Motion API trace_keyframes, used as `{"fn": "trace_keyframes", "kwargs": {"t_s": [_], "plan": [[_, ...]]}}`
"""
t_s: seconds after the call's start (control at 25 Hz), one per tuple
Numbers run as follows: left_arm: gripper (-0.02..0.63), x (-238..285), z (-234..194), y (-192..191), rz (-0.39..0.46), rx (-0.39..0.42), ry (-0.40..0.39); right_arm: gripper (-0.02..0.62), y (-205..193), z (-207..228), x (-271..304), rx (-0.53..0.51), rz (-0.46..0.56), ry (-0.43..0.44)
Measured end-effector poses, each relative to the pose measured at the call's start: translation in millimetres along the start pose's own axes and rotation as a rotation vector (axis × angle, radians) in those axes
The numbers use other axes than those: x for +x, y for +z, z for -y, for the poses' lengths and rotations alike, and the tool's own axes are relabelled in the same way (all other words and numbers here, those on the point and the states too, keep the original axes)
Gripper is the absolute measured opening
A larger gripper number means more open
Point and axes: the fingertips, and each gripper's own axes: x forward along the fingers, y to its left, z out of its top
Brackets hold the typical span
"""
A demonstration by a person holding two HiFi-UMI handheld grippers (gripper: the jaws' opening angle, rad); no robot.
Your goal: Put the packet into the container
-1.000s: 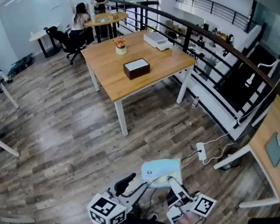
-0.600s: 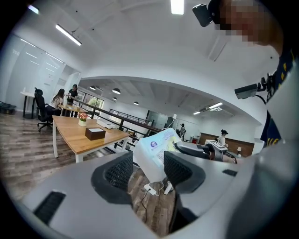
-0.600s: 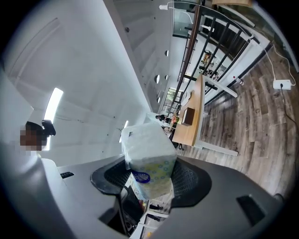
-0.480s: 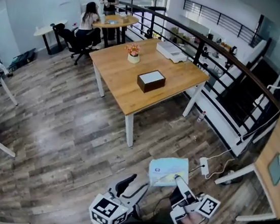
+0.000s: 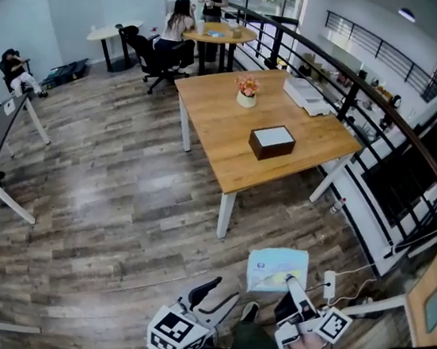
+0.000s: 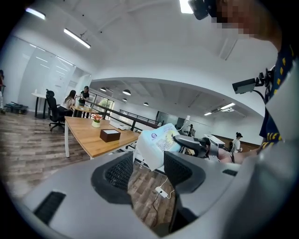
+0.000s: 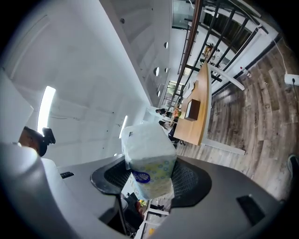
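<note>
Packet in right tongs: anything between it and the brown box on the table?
Nothing visible. Only bare plank floor lies between the pale soft packet, gripped in the right tongs, and the wooden table bearing the dark brown white-topped box. The flower pot stands beyond the box.

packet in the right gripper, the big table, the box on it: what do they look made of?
Packet: thin plastic film, slightly glossy, printed; soft rounded corners, probably tissues inside.
Table: wood or wood-look top, matte, grain visible; white legs, likely painted metal.
Box: dark brown sides, wood or leatherette, can't tell; pale top.
</note>
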Motion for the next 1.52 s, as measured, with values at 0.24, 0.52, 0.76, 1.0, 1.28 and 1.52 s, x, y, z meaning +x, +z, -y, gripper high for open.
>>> {"fn": "trace_keyframes", "kwargs": {"t_s": [0.24,0.52,0.76,1.0,1.28,1.52], "plan": [[0.192,43,-33,19,-0.001,-0.011,0.085,0.262,26,23,58,0.026,-0.085,0.054],[0.192,126,-45,54,0.002,0.010,0.117,0.262,92,50,100,0.057,-0.139,0.077],[0.192,171,-46,81,0.009,0.012,0.164,0.262,147,61,126,0.073,-0.161,0.092],[0.192,179,-63,83,0.031,0.015,0.272,0.262,164,71,159,0.094,-0.219,0.154],[0.192,191,-94,89,0.036,-0.015,0.350,0.262,167,84,197,0.111,-0.284,0.194],[0.192,228,-120,100,0.015,-0.043,0.293,0.262,189,104,218,0.090,-0.248,0.144]]}}
